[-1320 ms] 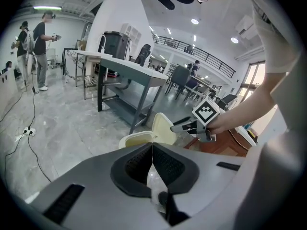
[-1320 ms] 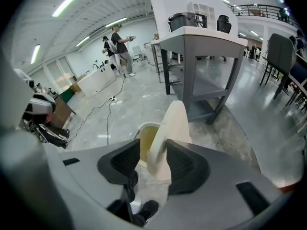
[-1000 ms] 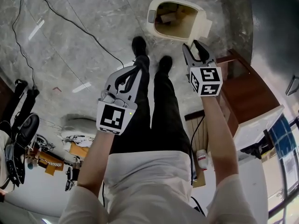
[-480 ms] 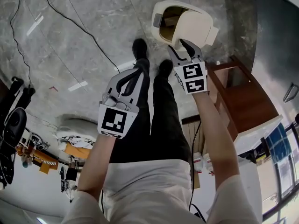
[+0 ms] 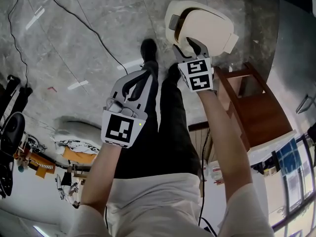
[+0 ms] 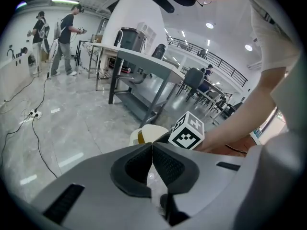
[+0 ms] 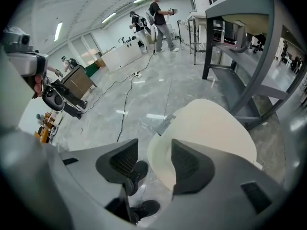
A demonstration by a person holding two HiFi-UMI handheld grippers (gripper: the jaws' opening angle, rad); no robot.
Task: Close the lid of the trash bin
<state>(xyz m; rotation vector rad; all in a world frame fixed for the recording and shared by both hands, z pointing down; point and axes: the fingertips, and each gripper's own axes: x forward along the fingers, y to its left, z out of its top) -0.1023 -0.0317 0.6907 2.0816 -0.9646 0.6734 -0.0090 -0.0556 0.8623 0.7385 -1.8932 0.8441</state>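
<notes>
The cream trash bin [image 5: 173, 15] stands on the marble floor ahead of my feet. Its domed lid [image 5: 207, 26] lies lowered over the opening, leaving a dark slit at the left side. My right gripper [image 5: 191, 44] is at the lid's near edge, its jaws opening. In the right gripper view that lid [image 7: 211, 128] edge sits between the fingers of the right gripper [image 7: 151, 159], with a gap to the left pad. My left gripper [image 5: 140, 78] hangs over my left leg, shut and holding nothing; its own view shows the left gripper [image 6: 152, 145] tips touching, the bin [image 6: 146, 133] beyond.
A brown wooden stool [image 5: 256, 107] stands right of the bin. My shoes [image 5: 148, 48] are just short of it. A black cable [image 5: 74, 19] runs across the floor at the left. A grey metal table [image 7: 249, 32] stands behind the bin. Cluttered gear lies at the lower left.
The lid has swung down from standing open to lying over the bin. My right gripper moved forward and down with it. The left gripper sank a little.
</notes>
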